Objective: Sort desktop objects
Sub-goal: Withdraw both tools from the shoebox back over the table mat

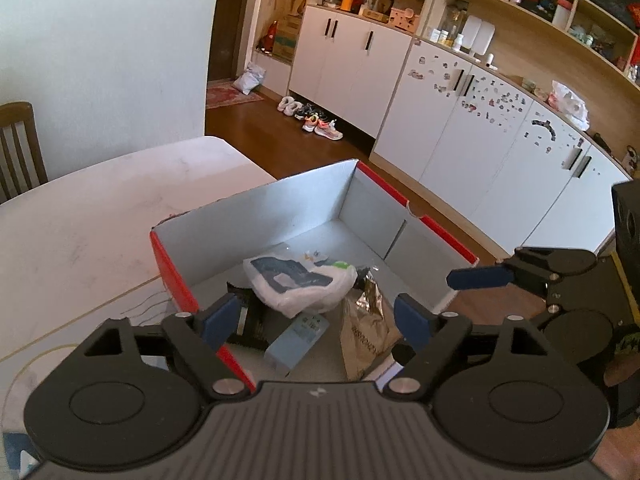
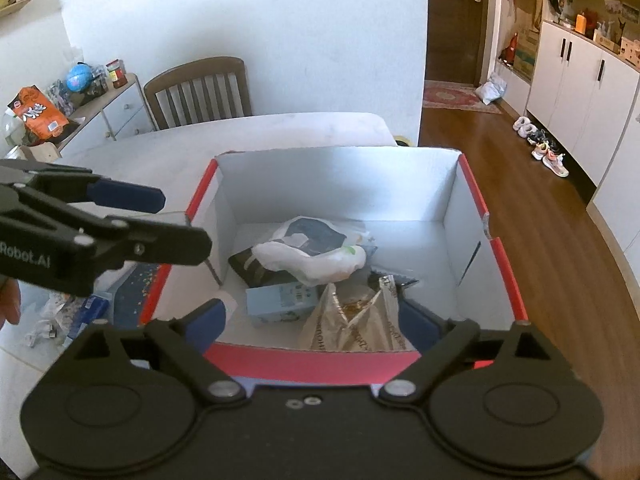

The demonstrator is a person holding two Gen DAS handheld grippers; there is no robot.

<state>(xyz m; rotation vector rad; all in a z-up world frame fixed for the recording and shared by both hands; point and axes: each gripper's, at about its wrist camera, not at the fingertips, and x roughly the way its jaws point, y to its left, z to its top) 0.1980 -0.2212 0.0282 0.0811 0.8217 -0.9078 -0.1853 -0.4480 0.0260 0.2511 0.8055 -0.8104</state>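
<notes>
A red cardboard box with a white inside (image 1: pixel 368 196) (image 2: pixel 472 200) stands on the pale table (image 1: pixel 80 220) (image 2: pixel 160 144). In it lie a white plastic bag with a blue print (image 1: pixel 296 280) (image 2: pixel 316 252), a light blue carton (image 1: pixel 296 338) (image 2: pixel 280 302), a beige foil pouch (image 1: pixel 366 328) (image 2: pixel 356 320) and a dark packet (image 1: pixel 250 318) (image 2: pixel 256 268). My left gripper (image 1: pixel 316 320) is open and empty over the box's near left corner. My right gripper (image 2: pixel 316 320) is open and empty above the box's near wall. Each gripper shows at the edge of the other's view.
Loose wrappers and a blue packet (image 2: pixel 80 308) lie on the table left of the box. A wooden chair (image 2: pixel 200 92) stands behind the table. White cabinets (image 1: pixel 460 120) and shoes (image 1: pixel 316 120) line the wood floor to the right.
</notes>
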